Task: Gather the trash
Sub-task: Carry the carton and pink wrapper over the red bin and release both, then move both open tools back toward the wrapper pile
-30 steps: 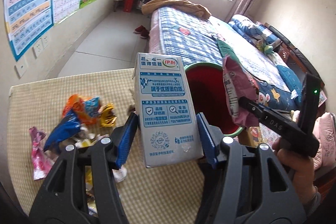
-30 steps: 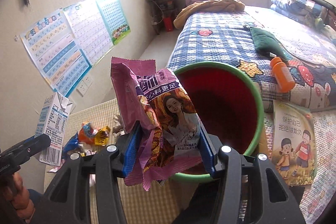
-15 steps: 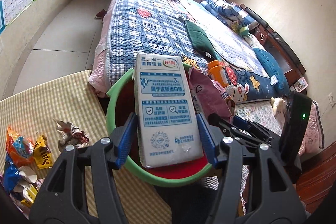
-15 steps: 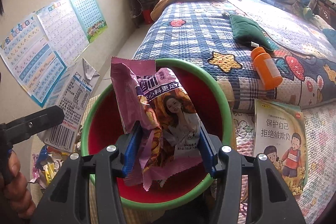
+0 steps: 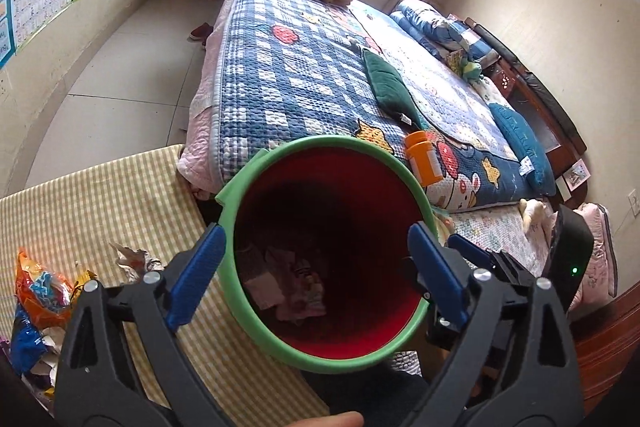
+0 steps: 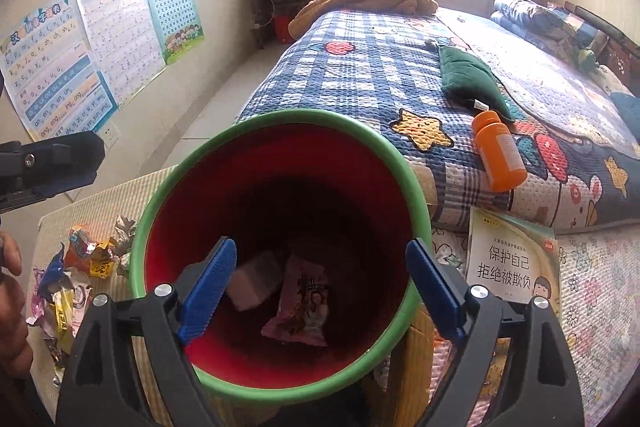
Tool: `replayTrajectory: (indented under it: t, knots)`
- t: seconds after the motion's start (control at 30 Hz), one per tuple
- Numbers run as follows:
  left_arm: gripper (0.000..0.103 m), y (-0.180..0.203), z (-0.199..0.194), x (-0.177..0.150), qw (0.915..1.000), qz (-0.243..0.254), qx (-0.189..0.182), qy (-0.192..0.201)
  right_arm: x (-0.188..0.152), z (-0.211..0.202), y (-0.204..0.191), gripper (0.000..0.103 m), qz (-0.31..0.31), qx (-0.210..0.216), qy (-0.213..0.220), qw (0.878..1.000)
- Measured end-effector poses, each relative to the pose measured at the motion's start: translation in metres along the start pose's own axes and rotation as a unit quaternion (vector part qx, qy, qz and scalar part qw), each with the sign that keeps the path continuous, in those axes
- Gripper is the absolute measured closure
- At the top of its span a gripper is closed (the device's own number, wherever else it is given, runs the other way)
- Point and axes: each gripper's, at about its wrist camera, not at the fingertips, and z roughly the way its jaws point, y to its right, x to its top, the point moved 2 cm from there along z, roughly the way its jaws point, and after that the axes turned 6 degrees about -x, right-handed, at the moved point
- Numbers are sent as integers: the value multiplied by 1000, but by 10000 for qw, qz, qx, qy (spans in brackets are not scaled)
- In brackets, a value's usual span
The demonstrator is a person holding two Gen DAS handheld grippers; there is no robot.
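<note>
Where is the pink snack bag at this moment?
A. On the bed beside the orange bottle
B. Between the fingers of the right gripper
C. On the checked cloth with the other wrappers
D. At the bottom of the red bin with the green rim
D: in the right wrist view the pink snack bag lies at the bottom of the red bin, and the opening right gripper has nothing between its fingers.

Left gripper (image 5: 316, 275) and right gripper (image 6: 320, 283): jaws opening, nothing between, angled downward.
</note>
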Motion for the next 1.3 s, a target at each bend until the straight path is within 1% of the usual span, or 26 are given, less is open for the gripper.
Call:
replayTrajectory:
  t: [0.07, 0.2, 0.33, 0.47, 0.77, 0.87, 1.07, 1.3]
  knots:
    - [6, -2, -14, -4, 9998, 91, 144, 112, -1, -5, -4, 15, -19, 32, 4, 10000]
    - [6, -7, -46, -17, 9983, 279, 433, 280, -2, -20, -18, 15, -95, 75, 90, 9999]
    - [6, -21, -79, -35, 9968, 285, 647, 370, -5, -35, -38, 14, -179, 183, 147, 9996]
    - [6, -40, -111, -57, 9950, 105, 896, 425, -10, -50, -67, 14, -311, 338, 186, 9988]
    - [5, -90, -188, -108, 9858, -353, 1495, 686, -28, -77, -141, 14, -751, 727, 226, 9943]
    - [5, -114, -211, -127, 9813, -543, 1694, 730, -37, -77, -166, 14, -912, 863, 163, 9919]
    - [5, -157, -246, -164, 9725, -972, 1967, 781, -55, -71, -210, 14, -1205, 1070, -19, 9869]
    - [6, -190, -264, -195, 9654, -1346, 2076, 819, -79, -59, -248, 14, -1560, 1222, -250, 9798]
